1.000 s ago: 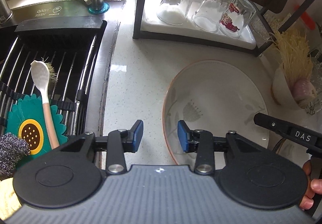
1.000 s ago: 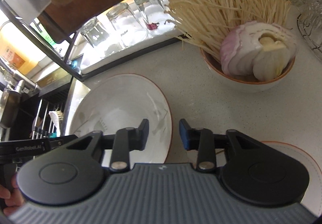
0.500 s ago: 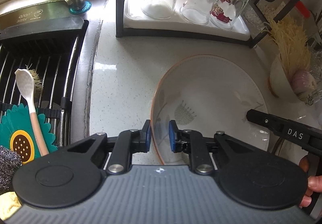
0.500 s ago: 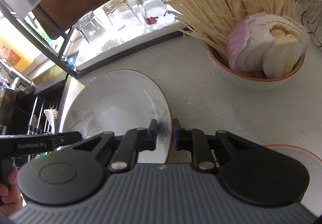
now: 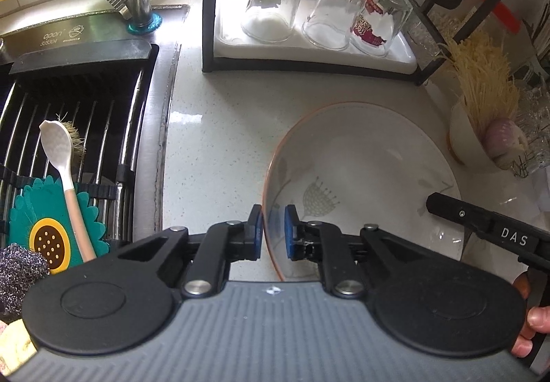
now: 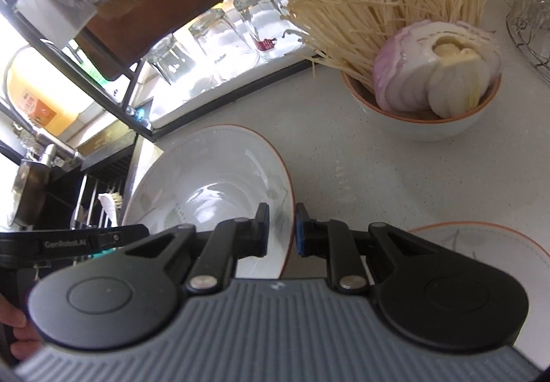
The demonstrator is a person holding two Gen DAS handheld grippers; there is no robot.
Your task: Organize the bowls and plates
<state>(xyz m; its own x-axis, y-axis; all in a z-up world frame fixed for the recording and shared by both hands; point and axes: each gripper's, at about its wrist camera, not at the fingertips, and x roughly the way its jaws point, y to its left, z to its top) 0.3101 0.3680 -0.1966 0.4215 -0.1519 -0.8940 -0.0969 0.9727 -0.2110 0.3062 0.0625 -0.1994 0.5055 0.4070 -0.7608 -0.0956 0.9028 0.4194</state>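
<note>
A large white bowl (image 5: 364, 172) with an orange rim and a grey flower print is held above the white counter. My left gripper (image 5: 273, 234) is shut on its left rim. My right gripper (image 6: 281, 230) is shut on the same bowl (image 6: 213, 182) at its right rim. The right gripper's finger (image 5: 481, 220) shows over the bowl's far side in the left wrist view. A second orange-rimmed plate (image 6: 481, 244) lies on the counter by my right gripper, partly hidden by it.
A bowl of enoki mushrooms and sliced onion (image 6: 422, 79) stands at the right. Three upturned glasses (image 5: 326, 14) sit on a white tray in a black rack. The sink rack (image 5: 79, 127) on the left holds a spoon, a brush and a scourer.
Both grippers have closed onto opposite rims of the bowl. The bowl has risen off the counter and tilted slightly between them.
</note>
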